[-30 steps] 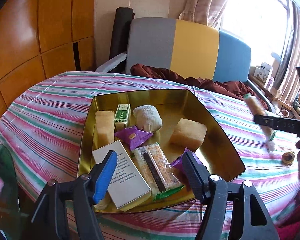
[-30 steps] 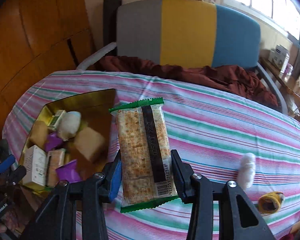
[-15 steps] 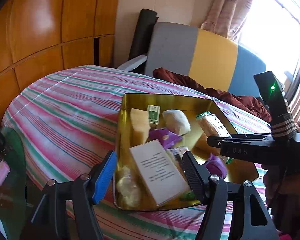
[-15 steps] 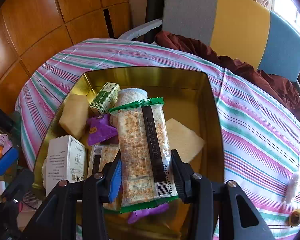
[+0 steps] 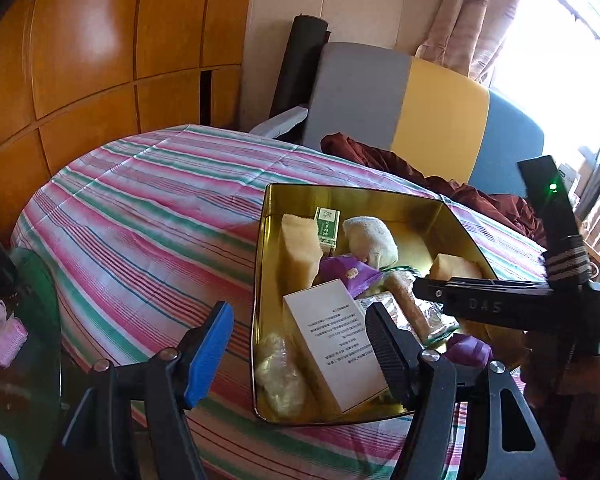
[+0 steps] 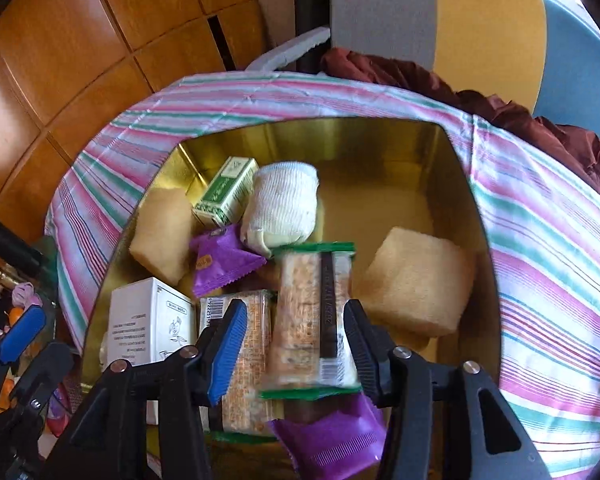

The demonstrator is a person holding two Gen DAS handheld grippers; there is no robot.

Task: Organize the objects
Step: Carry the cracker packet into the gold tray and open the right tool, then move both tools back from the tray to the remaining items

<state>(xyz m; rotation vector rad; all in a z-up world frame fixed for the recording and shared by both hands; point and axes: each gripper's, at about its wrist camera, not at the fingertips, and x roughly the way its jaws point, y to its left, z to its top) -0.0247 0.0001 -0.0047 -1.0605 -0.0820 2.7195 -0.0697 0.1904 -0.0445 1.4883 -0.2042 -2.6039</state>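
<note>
While right tongs (image 6: 294, 344) part, cracker packet (image 6: 312, 312), barcode, illegible print

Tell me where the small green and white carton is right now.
In the right wrist view, the small green and white carton lies in the gold tin, near its far left corner, between the pale yellow sponge block and the white gauze roll.

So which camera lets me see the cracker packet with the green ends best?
The right wrist view. There the cracker packet fills the middle, lying between the right tool's just-opened jaws, over the gold tin, label stripe showing. The left wrist view catches only a sliver of it, edge-on and partly behind the right tool.
</note>
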